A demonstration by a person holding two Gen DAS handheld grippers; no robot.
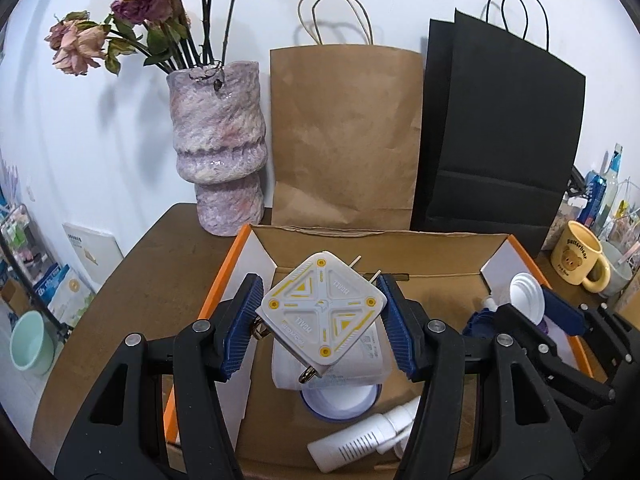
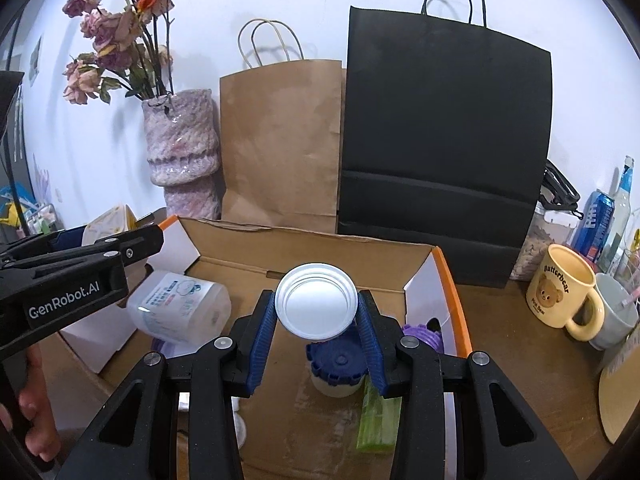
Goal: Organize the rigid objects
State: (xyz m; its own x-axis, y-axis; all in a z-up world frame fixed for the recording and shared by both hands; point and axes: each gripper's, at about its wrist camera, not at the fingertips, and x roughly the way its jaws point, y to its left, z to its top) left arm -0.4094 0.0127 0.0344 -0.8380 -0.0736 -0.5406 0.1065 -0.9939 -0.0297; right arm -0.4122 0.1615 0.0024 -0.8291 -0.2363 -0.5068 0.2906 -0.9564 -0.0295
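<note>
My left gripper is shut on a white and yellow square power adapter with metal prongs, held above the open cardboard box. My right gripper is shut on a white round lid, held above the same box; it also shows in the left wrist view. Inside the box lie a translucent tub, a blue-capped jar, a green object, a purple item, a white bottle and a blue-rimmed round container.
A marbled pink vase of dried roses, a brown paper bag and a black paper bag stand behind the box. A yellow bear mug, a grey cup, a can and bottles stand to the right.
</note>
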